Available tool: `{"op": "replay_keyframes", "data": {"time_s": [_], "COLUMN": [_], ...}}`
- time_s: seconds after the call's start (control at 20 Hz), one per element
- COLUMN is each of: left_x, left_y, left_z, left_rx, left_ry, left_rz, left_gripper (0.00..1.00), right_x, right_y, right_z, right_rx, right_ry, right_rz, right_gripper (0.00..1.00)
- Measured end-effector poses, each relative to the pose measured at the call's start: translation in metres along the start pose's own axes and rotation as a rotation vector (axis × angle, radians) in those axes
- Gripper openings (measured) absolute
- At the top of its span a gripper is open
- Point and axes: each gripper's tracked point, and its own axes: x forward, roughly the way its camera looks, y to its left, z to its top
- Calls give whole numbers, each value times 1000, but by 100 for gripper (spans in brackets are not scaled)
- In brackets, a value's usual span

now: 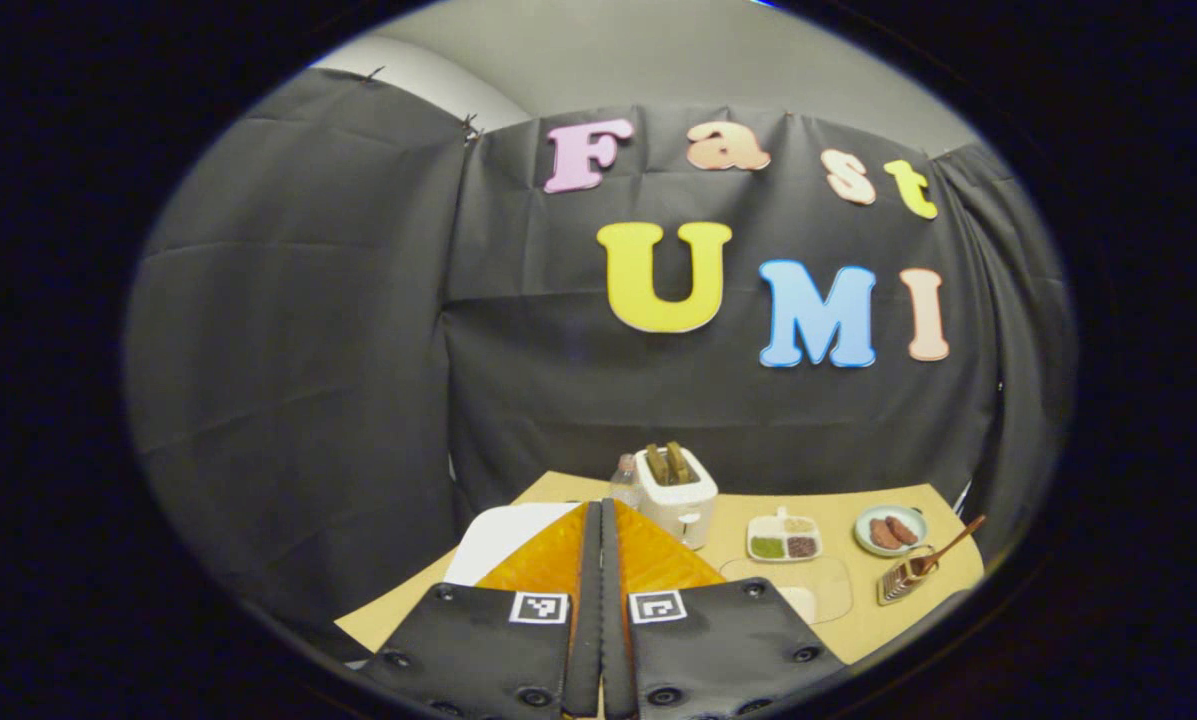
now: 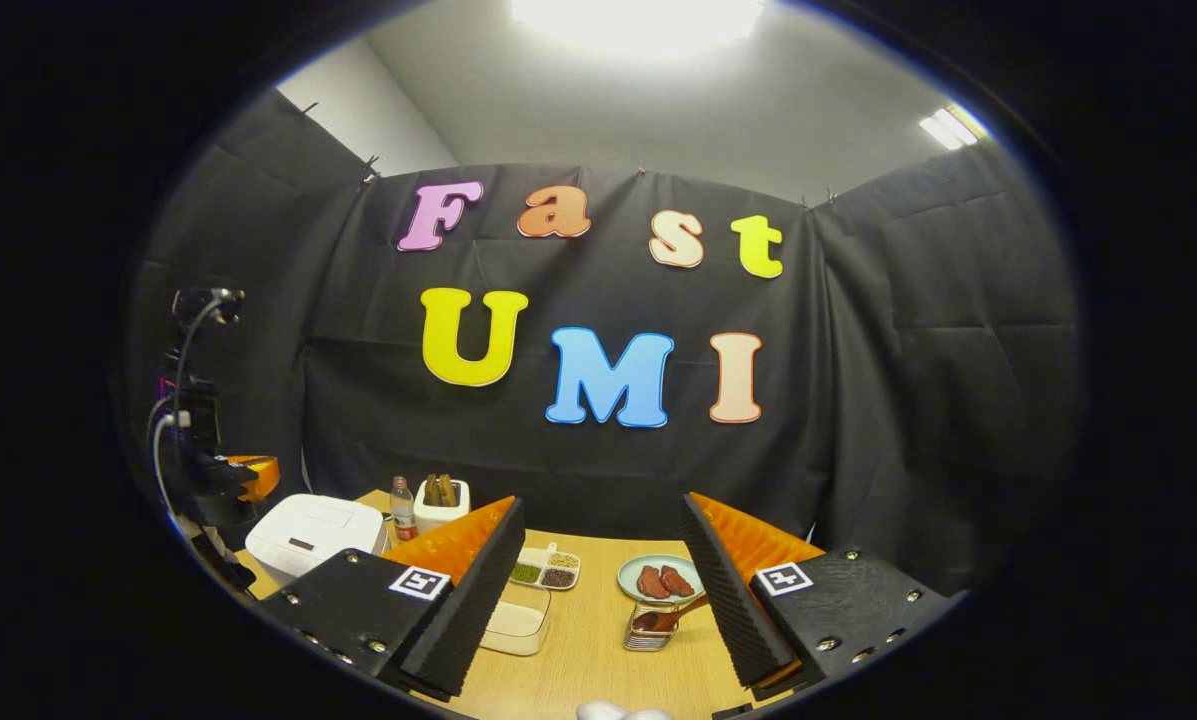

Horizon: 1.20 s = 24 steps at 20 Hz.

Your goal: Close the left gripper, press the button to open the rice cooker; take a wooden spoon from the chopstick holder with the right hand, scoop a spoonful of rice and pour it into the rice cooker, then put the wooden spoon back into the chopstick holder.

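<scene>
Left gripper view: left tool (image 1: 601,560) pressed fully together, holding nothing, raised above the light wooden surface (image 1: 858,615). White rice cooker (image 1: 503,540) with lid down sits just behind its fingers. Right gripper view: right tool (image 2: 603,590) spread wide, empty, well above the surface. Between its fingers, the metal wire chopstick holder (image 2: 646,634) stands with the brown wooden spoon (image 2: 670,617) leaning in it; clear plastic container of white rice (image 2: 518,622) near left.
</scene>
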Motion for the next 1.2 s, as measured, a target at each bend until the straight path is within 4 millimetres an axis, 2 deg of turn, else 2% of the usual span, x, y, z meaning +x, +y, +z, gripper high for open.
{"op": "replay_keyframes", "data": {"time_s": [0.15,0.25,0.5,0.75,0.8,0.85,1.2], "left_x": [36,54,68,69,75,74,72], "left_y": [12,19,29,35,35,35,35], "left_z": [-55,-84,-126,-158,-152,-158,-160], "left_rx": [-19,-22,-29,-42,-26,-10,-5], "left_ry": [98,153,228,313,280,301,364], "left_rz": [36,53,72,87,81,84,87], "left_gripper": [8,9,9,9,9,9,9], "right_x": [3,5,10,12,12,14,16], "right_y": [8,14,27,38,40,41,45], "right_z": [-4,-8,-16,-25,-26,-27,-28], "right_rx": [-33,-45,-72,-79,-78,-80,-72], "right_ry": [26,45,79,105,111,113,126], "right_rz": [8,13,24,40,45,46,58], "right_gripper": [95,95,95,95,95,95,95]}}
